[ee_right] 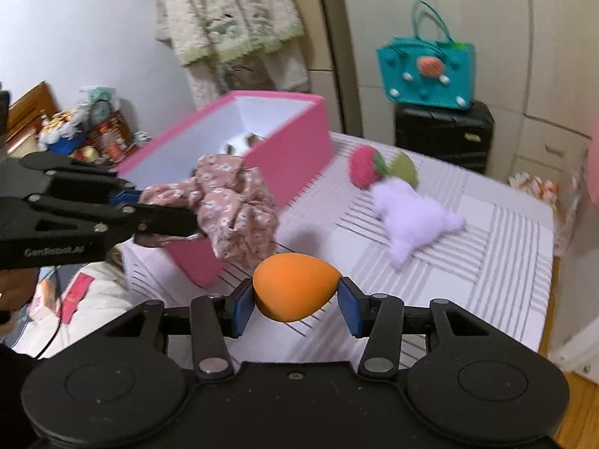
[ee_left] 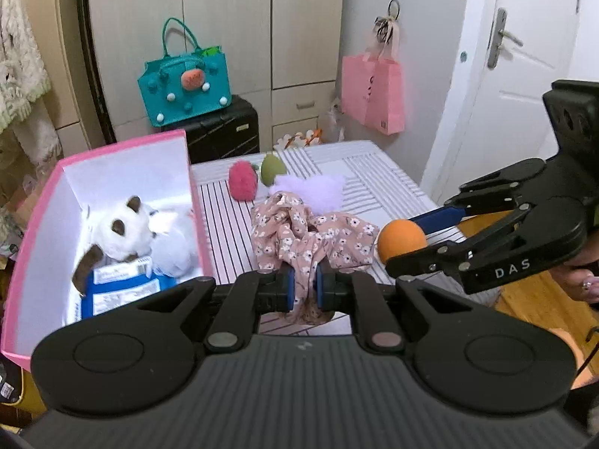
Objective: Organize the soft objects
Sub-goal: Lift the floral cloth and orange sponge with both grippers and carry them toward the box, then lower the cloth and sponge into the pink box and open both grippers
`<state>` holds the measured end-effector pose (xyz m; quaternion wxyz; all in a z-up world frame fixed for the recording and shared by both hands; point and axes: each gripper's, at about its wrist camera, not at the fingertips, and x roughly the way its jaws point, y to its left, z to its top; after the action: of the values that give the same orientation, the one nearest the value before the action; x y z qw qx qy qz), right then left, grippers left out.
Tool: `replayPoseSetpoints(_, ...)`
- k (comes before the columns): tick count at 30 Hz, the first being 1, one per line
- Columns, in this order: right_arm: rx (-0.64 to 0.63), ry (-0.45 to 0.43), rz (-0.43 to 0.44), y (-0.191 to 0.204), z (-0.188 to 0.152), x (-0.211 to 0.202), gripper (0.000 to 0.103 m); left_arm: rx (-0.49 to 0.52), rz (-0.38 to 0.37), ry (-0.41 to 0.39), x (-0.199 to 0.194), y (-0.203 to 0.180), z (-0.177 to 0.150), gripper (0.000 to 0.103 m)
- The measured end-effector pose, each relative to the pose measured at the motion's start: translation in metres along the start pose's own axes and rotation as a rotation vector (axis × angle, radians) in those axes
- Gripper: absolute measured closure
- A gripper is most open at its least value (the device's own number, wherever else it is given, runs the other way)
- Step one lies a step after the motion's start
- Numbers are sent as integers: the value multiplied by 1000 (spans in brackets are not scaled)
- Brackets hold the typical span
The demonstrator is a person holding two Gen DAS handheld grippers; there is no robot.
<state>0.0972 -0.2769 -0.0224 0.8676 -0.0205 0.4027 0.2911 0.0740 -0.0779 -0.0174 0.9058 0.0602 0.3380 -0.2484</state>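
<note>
Left wrist view: left gripper (ee_left: 304,287) pinches the floral cloth (ee_left: 310,235) tight, beside the pink box (ee_left: 33,220). Right gripper (ee_right: 295,305) clamps the orange egg (ee_right: 294,286).

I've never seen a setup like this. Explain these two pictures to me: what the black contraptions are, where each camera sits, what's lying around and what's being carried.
No robot here: a person holds a black two-finger gripper in each hand, and each carries a wide-angle camera looking along its fingers. So each picture shows its own gripper at the bottom and the other one off to the side.

In the left-hand view, the left gripper is shut on a pink floral cloth. In the right-hand view, the right gripper is shut on an orange egg-shaped sponge.

On the striped tablecloth stands an open pink box with a white-and-brown plush toy inside. A plush strawberry, a green plush fruit and a fluffy lilac toy lie loose beside it.
</note>
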Motion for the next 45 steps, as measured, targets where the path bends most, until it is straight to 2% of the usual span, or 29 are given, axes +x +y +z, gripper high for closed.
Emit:
replayPoseSetpoints(7, -88, 38, 63, 35, 32, -12, 49, 24, -17, -25, -37, 11, 13, 93)
replayPoseSetpoints(15, -148, 89, 84, 65, 48, -15, 49, 4, -96, 57, -69, 27, 15, 93)
replayPoseSetpoints(24, -166, 80, 84, 85, 68, -6, 49, -52, -81, 61, -89, 62, 2, 93)
replayPoseSetpoints(30, -189, 65, 94, 98, 85, 4, 49, -73, -34, 43, -99, 89, -2, 93)
replayPoseSetpoints(35, -207, 8, 86, 101, 101, 22, 49, -147, -50, 24, -98, 120, -3, 93)
replayPoseSetpoints(40, -212, -21, 92, 96, 123, 54, 49, -188, -45, 28, -76, 150, 0, 93)
replayPoseSetpoints(45, -261, -58, 33, 87, 147, 95, 49, -183, 34, -4, -40, 178, 16, 93)
